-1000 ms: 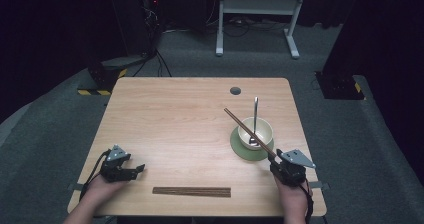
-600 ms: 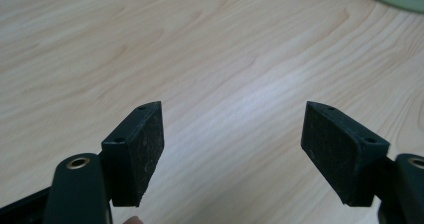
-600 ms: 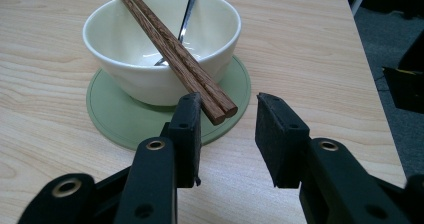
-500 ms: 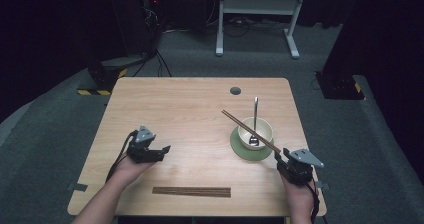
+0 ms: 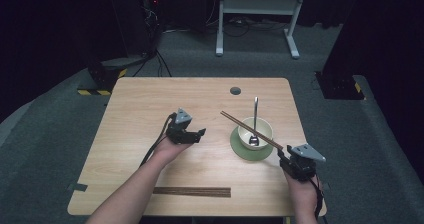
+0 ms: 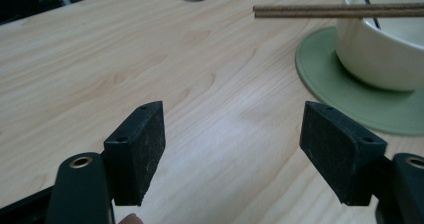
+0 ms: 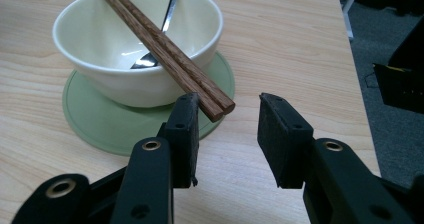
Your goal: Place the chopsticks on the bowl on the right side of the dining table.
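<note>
Nearby, a pair of brown chopsticks was laid across the cream bowl (a spoon inside), its end just between the gaping jaws of the right gripper, unclamped. The left gripper was held wide open and empty over the table.

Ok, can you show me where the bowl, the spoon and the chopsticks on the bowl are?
bowl (image 7: 100, 84), right gripper view, outer front wall.
spoon (image 7: 145, 60), right gripper view, its scoop inside the bowl.
chopsticks (image 7: 165, 49), right gripper view, middle of the pair by the rim.

dark studio lab: black curtains, cabled equipment
</note>
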`<action>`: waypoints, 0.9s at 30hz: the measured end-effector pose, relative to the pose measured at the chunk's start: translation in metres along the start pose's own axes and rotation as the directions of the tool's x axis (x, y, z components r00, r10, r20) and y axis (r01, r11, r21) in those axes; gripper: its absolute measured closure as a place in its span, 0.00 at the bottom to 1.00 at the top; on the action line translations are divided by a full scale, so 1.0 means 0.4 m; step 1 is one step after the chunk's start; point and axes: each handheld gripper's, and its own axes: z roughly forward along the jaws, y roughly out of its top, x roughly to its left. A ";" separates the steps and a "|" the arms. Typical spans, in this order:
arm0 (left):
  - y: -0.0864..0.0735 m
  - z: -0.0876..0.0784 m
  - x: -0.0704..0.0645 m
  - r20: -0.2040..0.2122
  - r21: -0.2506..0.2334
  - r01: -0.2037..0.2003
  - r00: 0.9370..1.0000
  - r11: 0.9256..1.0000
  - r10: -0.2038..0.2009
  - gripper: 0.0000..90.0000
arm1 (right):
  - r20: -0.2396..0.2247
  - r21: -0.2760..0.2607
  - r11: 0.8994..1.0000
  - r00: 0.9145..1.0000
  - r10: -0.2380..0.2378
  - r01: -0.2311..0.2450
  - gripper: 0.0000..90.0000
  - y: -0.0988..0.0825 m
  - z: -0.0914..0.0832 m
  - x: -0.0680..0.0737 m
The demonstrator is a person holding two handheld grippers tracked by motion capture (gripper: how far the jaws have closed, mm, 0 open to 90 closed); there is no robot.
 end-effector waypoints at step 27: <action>0.067 0.147 -0.081 -0.033 -0.036 0.014 0.999 0.999 -0.015 0.29 | 0.002 0.013 1.000 1.000 -0.010 0.010 0.60 0.051 0.084 -0.065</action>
